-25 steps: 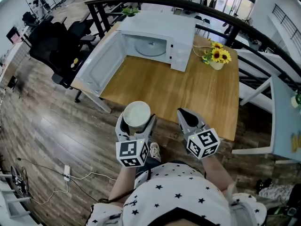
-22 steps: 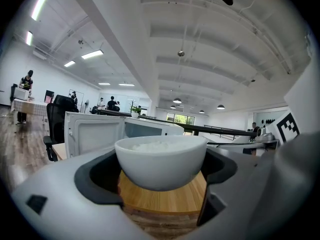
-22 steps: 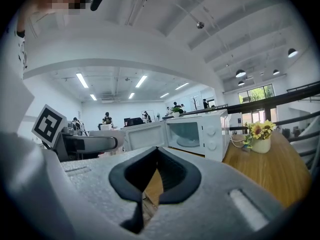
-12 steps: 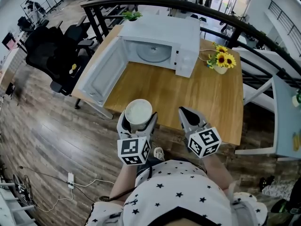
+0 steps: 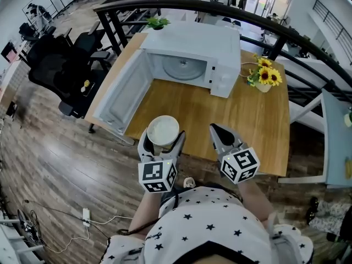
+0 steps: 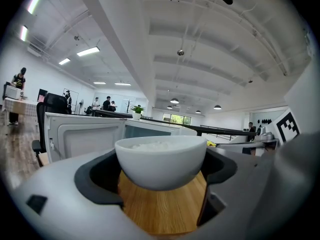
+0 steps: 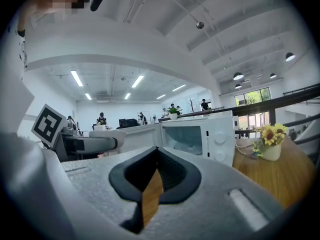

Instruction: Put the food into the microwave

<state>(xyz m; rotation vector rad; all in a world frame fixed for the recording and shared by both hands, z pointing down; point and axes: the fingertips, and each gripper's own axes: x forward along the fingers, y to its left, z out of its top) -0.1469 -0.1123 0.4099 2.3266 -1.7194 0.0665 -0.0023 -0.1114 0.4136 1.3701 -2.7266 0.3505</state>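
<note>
Overhead only: turntable (image 5: 183, 65) beyond bowl (image 5: 163, 131)

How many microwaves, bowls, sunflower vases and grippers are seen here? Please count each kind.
Microwave: 1
Bowl: 1
Sunflower vase: 1
Grippers: 2 (left gripper, right gripper)
Total: 5

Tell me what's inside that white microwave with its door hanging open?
Inside the white microwave, the head view shows only a round turntable plate on its floor, with nothing on it. The cavity's upper part is hidden by its own top casing.
</note>
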